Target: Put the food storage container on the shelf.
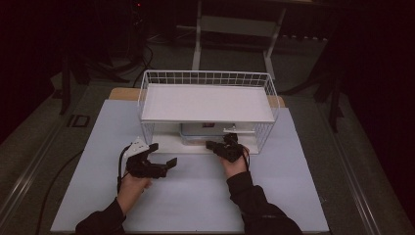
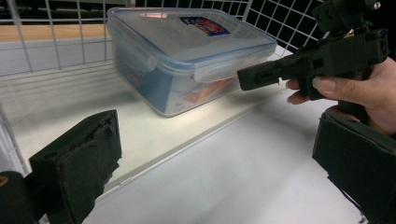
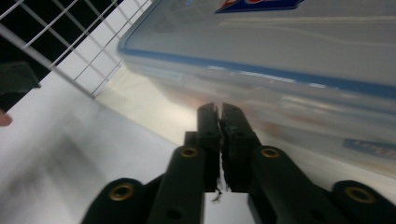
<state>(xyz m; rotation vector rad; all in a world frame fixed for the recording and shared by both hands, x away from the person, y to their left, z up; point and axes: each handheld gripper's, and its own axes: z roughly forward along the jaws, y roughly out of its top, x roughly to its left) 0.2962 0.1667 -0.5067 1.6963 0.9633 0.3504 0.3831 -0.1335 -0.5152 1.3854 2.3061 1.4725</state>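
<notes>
A wire rack [image 1: 208, 105] stands at the back of the desk [image 1: 195, 196]. A lidded container [image 2: 187, 56] sits on its bottom shelf, under the upper shelf [image 1: 208, 103]. Both tools lie before the rack — left tool [image 1: 164, 156] at the left, right tool [image 1: 211, 145] just before the container.

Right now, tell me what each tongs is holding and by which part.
Nothing is held. The left tongs are open over the table. The right tongs are shut on nothing, their tips at the box on the rack's lower shelf.
</notes>
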